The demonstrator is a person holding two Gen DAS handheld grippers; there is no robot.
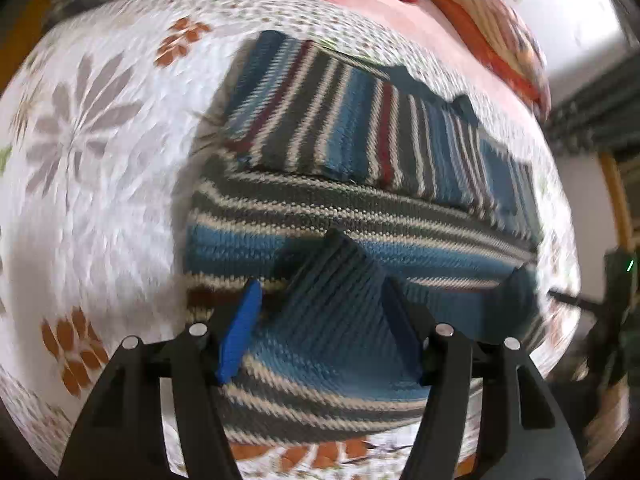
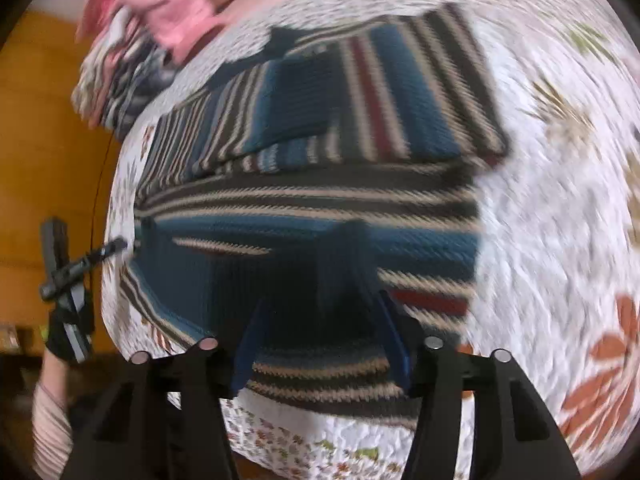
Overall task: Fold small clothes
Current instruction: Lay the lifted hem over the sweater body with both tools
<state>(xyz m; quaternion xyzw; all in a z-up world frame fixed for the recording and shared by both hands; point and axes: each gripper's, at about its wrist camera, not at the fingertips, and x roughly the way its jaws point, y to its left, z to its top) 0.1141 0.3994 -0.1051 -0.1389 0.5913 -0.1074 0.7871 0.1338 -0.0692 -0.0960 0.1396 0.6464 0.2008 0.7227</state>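
A knitted sweater (image 1: 340, 184) lies on a white quilted bedspread (image 1: 100, 200) printed with grey and rust-orange flowers. The knit is thick and ribbed, banded in blue, dark grey, cream and a few narrow dark-red stripes; its far part runs the stripes up and down, while the near part runs them crosswise, so one layer lies folded over another. The left gripper (image 1: 320, 332) has black plastic arms with round silver pins and flat blue pads (image 1: 240, 336) — between them a peaked ridge of the blue-striped knit rises, pinched up from the near edge of the garment, so the tongs are clamped on the sweater. The right gripper (image 2: 320, 340) is built the same, and from its own camera a dark, tent-shaped fold of the same knit stands between its blue fingers (image 2: 394, 344), likewise gripped. Both views are motion-blurred, the right one more so. In the right view the other tool shows at the left edge, held by a gloved hand (image 2: 70, 332) with a striped cuff. Beyond the sweater, at the far edge of the bed, sits a heap of pink cloth (image 2: 172, 12) — soft, crumpled, its shape unclear
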